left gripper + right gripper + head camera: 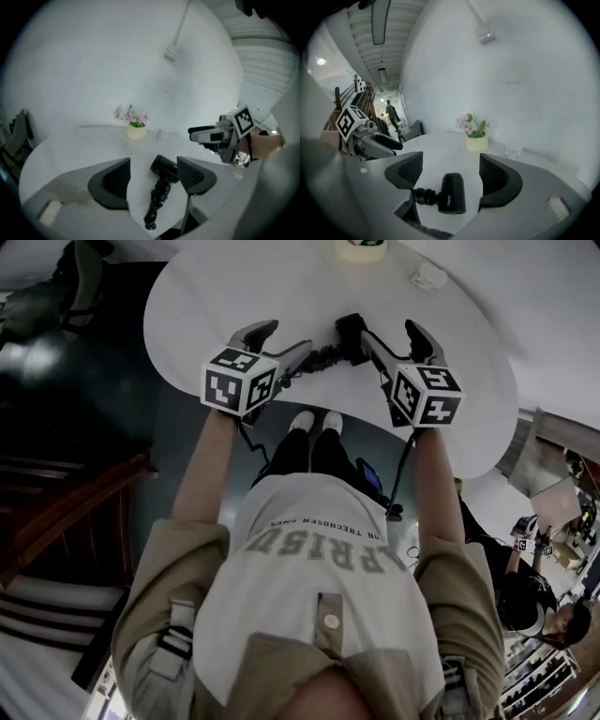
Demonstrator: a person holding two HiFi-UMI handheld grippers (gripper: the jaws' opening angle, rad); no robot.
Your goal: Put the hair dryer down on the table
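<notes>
A black hair dryer (351,335) lies on the white round table (206,287), its coiled cord (319,359) trailing toward the near edge. My left gripper (281,343) stands open over the cord side. In the left gripper view the dryer (164,167) and cord (157,201) lie on the table between the wide jaws, touching neither pad. My right gripper (394,339) is open too. Its own view shows the dryer body (453,192) resting on the table below and between its jaws, free of both pads.
A small pot of flowers (361,247) stands at the table's far side, with a small clear object (428,279) to its right. A dark chair (80,277) is at the far left. The table's near edge runs just under both grippers. Another person (525,587) sits at the lower right.
</notes>
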